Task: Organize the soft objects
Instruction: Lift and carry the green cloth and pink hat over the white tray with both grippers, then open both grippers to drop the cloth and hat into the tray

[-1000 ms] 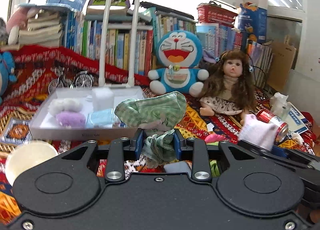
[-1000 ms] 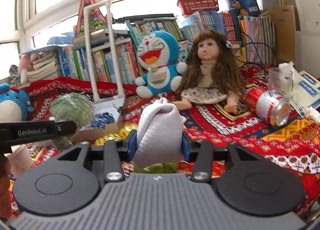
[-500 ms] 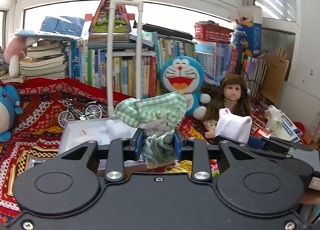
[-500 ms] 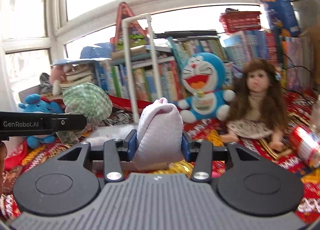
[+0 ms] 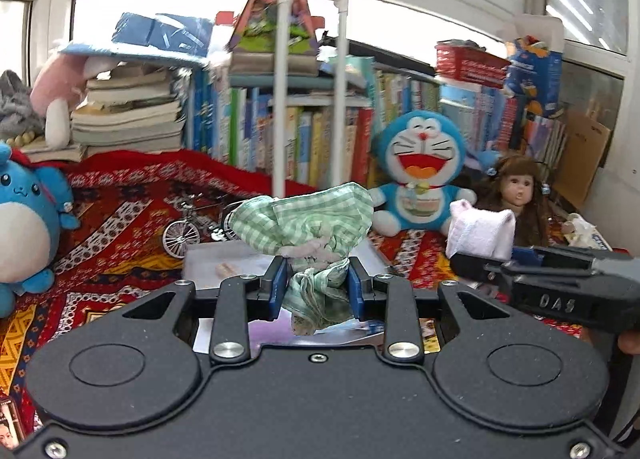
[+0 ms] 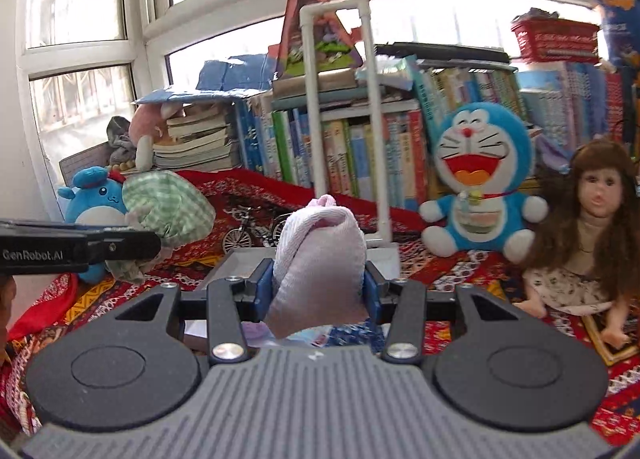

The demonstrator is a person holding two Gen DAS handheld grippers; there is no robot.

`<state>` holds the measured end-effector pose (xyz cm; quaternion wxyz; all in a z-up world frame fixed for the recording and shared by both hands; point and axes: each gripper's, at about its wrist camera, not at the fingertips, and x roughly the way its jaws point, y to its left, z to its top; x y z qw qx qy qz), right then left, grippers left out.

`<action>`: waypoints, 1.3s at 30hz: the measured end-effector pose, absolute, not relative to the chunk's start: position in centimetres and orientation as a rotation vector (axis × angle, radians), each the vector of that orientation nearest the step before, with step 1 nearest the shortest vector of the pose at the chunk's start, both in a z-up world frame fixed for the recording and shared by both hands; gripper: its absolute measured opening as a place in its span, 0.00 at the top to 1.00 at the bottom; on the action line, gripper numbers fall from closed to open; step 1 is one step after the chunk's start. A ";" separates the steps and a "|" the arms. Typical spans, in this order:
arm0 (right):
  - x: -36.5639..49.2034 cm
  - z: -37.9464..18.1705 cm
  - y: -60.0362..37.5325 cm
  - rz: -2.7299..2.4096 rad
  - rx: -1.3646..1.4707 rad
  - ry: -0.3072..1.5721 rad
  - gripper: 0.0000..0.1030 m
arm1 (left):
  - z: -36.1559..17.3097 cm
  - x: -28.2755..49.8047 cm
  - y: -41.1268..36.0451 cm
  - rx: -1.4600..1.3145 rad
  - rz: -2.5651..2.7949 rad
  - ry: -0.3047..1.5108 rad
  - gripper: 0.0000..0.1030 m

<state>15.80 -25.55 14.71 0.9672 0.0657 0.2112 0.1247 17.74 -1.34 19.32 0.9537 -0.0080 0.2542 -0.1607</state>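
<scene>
My left gripper (image 5: 318, 285) is shut on a green checked cloth (image 5: 308, 221) and holds it up over the near part of a white tray (image 5: 208, 263). The cloth also shows at the left of the right wrist view (image 6: 168, 205). My right gripper (image 6: 319, 287) is shut on a pale pink folded towel (image 6: 320, 255), raised in front of the tray (image 6: 240, 263). The towel also shows at the right of the left wrist view (image 5: 480, 233), held beside my left gripper.
A white pipe frame (image 5: 310, 91) stands behind the tray. A toy bicycle (image 5: 188, 229), a blue plush (image 5: 28, 227), a Doraemon plush (image 5: 420, 171) and a doll (image 5: 518, 191) sit on the red patterned cloth. Books line the back.
Both grippers have risen and moved left toward the tray, each still holding its cloth. The tray's contents have dropped out of sight below the fingers.
</scene>
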 end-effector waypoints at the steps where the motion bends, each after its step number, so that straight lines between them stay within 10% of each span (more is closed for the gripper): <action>1: 16.3 14.7 -25.3 0.255 0.135 0.436 0.51 | 19.0 18.2 -0.9 -0.020 -0.321 0.525 0.71; 39: 30.8 4.2 -20.0 0.256 0.205 0.828 0.51 | 5.5 31.8 1.6 -0.103 -0.215 0.795 0.71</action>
